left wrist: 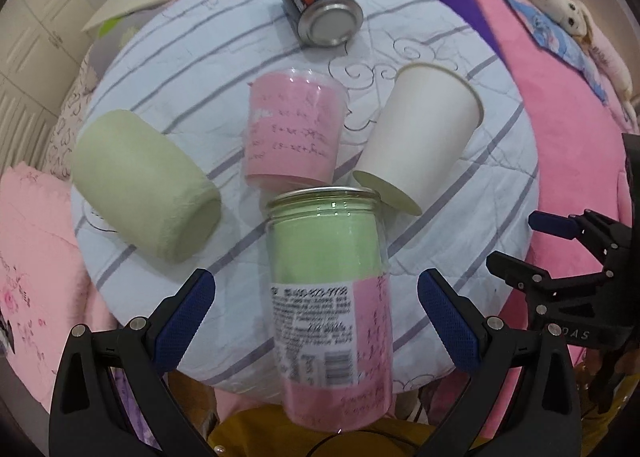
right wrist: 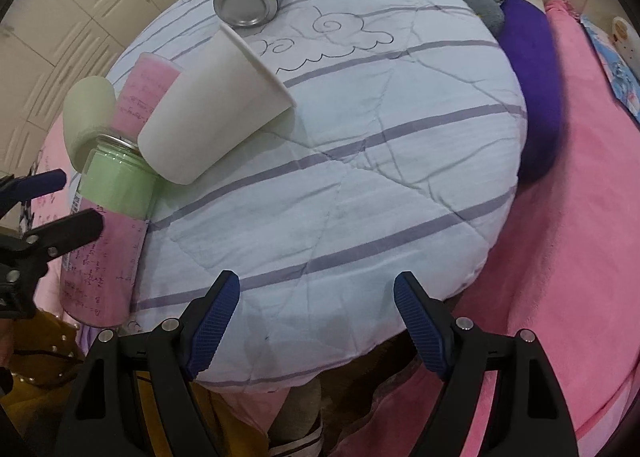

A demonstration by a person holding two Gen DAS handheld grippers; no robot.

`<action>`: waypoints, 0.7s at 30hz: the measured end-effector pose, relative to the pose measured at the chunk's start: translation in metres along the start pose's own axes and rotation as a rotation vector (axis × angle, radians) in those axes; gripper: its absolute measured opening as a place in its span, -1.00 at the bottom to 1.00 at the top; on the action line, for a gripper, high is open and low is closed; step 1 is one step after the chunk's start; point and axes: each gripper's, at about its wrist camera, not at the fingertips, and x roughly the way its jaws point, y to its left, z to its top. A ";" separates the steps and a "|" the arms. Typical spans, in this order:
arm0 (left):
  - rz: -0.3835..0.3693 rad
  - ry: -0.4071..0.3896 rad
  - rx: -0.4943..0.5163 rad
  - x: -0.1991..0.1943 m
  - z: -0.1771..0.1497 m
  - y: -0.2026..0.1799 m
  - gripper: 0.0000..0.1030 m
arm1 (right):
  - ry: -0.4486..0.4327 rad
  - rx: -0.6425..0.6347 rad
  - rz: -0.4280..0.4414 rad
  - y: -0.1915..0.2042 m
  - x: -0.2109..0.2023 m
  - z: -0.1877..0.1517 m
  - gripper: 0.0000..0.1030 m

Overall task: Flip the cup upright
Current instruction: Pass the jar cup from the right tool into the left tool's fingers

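Above the cushion (right wrist: 360, 161), both grippers (left wrist: 316, 321) (right wrist: 316, 321) hover, jaws spread wide.

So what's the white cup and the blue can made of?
The white cup looks like paper: matte, thin rolled rim, flat disc base. The blue can looks like metal: its grey end is shiny and ridged, with a glossy printed label around it. Neither can be confirmed by look alone.

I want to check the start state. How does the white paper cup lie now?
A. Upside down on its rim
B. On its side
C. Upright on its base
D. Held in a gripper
B: the white cup lies on its side on the cushion, its flat base showing toward the left camera.
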 end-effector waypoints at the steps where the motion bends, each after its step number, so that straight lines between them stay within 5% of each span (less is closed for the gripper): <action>1: -0.001 0.009 -0.008 0.004 0.002 0.000 0.99 | 0.001 -0.001 0.004 -0.001 0.002 0.001 0.57; 6: 0.007 0.031 -0.061 0.020 0.011 0.006 0.88 | -0.007 0.003 0.015 -0.003 0.009 0.001 0.57; 8: -0.004 0.070 -0.070 0.030 0.013 0.008 0.41 | -0.013 0.001 0.017 -0.005 0.008 0.002 0.57; 21: 0.017 0.015 -0.011 0.014 0.011 -0.005 0.40 | -0.010 -0.036 0.026 0.008 0.005 -0.001 0.57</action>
